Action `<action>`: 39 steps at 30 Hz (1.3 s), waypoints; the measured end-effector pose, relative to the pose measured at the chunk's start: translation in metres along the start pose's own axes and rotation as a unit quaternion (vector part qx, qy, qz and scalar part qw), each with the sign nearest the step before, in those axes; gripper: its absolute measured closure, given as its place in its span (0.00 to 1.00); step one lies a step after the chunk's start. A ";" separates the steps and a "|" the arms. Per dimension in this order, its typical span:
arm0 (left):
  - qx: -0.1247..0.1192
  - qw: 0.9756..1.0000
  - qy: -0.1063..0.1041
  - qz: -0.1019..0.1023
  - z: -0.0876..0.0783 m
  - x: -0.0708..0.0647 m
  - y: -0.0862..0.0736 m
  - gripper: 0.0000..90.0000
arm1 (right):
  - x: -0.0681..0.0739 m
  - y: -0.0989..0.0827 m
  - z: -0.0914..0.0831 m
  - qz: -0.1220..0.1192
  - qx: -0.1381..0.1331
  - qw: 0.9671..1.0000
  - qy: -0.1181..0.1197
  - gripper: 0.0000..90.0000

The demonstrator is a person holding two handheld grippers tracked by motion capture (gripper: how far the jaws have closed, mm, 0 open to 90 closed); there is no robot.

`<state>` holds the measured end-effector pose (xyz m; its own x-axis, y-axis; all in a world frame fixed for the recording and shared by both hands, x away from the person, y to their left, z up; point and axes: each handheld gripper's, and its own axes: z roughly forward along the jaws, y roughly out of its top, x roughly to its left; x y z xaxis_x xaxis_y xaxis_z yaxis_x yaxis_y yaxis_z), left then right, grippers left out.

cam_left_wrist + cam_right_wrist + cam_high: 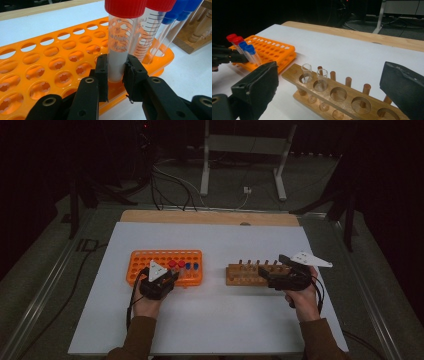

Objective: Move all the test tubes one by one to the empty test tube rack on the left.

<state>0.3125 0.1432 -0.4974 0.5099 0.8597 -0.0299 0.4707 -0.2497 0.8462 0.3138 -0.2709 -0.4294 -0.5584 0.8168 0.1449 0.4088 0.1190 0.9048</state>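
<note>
The left gripper [116, 72] has its jaws clenched on a red-capped tube [125, 37] standing in the orange rack [37, 67], at nine o'clock on the tabletop [215, 320]. Lift it straight up so it clears the hole without dragging the neighbouring red-capped tube [155, 27]. The right gripper [329, 90], jaws released, brackets the wooden rack [342, 100] at three o'clock; bracing it would likely help.

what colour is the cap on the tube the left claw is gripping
Red; the cap shows best in the left gripper view.
</note>
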 end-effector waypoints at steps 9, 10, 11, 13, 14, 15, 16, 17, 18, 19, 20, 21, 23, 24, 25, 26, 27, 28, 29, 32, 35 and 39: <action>-0.001 1.000 -0.009 -0.003 -0.006 0.001 0.000 0.77 | -0.004 -0.008 0.011 -0.003 0.021 1.000 -0.005 0.09; -0.001 1.000 -0.010 -0.004 -0.006 0.001 0.000 0.76 | -0.004 -0.008 0.012 -0.005 0.020 1.000 -0.006 0.11; -0.003 1.000 -0.012 -0.006 -0.007 0.001 0.001 0.74 | -0.004 -0.008 0.013 -0.007 0.020 1.000 -0.007 0.12; -0.007 1.000 -0.014 -0.008 -0.010 0.001 0.001 0.71 | -0.003 -0.009 0.015 -0.011 0.020 1.000 -0.007 0.15; -0.011 1.000 -0.016 -0.012 -0.011 0.001 0.001 0.69 | -0.003 -0.009 0.016 -0.013 0.021 1.000 -0.008 0.16; -0.015 1.000 -0.018 -0.014 -0.013 0.001 0.002 0.67 | -0.002 -0.010 0.017 -0.015 0.023 1.000 -0.009 0.19; -0.021 0.999 -0.021 -0.017 -0.015 0.001 0.002 0.64 | -0.002 -0.011 0.019 -0.016 0.025 1.000 -0.010 0.19; -0.026 0.999 -0.024 -0.020 -0.017 0.001 0.003 0.61 | -0.002 -0.012 0.020 -0.018 0.026 0.999 -0.011 0.21; -0.031 0.999 -0.029 -0.023 -0.019 0.002 0.003 0.59 | -0.002 -0.012 0.022 -0.019 0.028 0.999 -0.012 0.25; -0.036 0.998 -0.033 -0.027 -0.020 0.002 0.004 0.56 | -0.002 -0.013 0.023 -0.019 0.030 0.999 -0.013 0.27; -0.041 0.998 -0.035 -0.031 -0.022 0.002 0.004 0.52 | -0.002 -0.014 0.024 -0.023 0.031 0.999 -0.015 0.31; -0.045 0.998 -0.038 -0.033 -0.023 0.003 0.005 0.47 | -0.002 -0.015 0.025 -0.026 0.032 0.999 -0.014 0.37; -0.053 0.997 -0.038 -0.035 -0.026 0.002 0.005 0.40 | 0.000 -0.016 0.027 -0.035 0.032 0.999 -0.015 0.46; -0.056 0.997 -0.039 -0.034 -0.027 0.001 0.006 0.37 | 0.000 -0.017 0.028 -0.038 0.031 0.999 -0.015 0.50; -0.058 0.997 -0.038 -0.034 -0.028 0.000 0.006 0.33 | 0.001 -0.018 0.030 -0.041 0.030 0.999 -0.015 0.54; -0.060 0.997 -0.036 -0.034 -0.029 -0.001 0.007 0.28 | 0.001 -0.018 0.031 -0.043 0.030 0.999 -0.015 0.56; -0.060 0.997 -0.034 -0.033 -0.030 -0.001 0.007 0.24 | 0.002 -0.019 0.033 -0.043 0.029 0.999 -0.015 0.58; -0.060 0.997 -0.033 -0.035 -0.031 -0.001 0.007 0.20 | 0.003 -0.019 0.035 -0.042 0.029 0.999 -0.017 0.59; -0.061 0.997 -0.033 -0.034 -0.032 -0.002 0.007 0.18 | 0.003 -0.020 0.036 -0.044 0.029 0.998 -0.017 0.61; -0.063 0.997 -0.030 -0.036 -0.034 -0.002 0.008 0.14 | 0.004 -0.021 0.040 -0.045 0.029 0.998 -0.018 0.65; -0.066 0.997 -0.031 -0.040 -0.035 -0.001 0.008 0.07 | 0.005 -0.021 0.043 -0.048 0.026 0.998 -0.017 0.71; -0.070 0.996 -0.033 -0.043 -0.037 -0.001 0.009 0.01 | 0.005 -0.023 0.046 -0.052 0.025 0.998 -0.017 0.77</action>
<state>0.2899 0.1561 -0.4700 0.5211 0.8426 -0.1358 0.4109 -0.1082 0.9052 0.3349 -0.2431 -0.4677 -0.5749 0.8174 0.0360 0.3861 0.2322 0.8928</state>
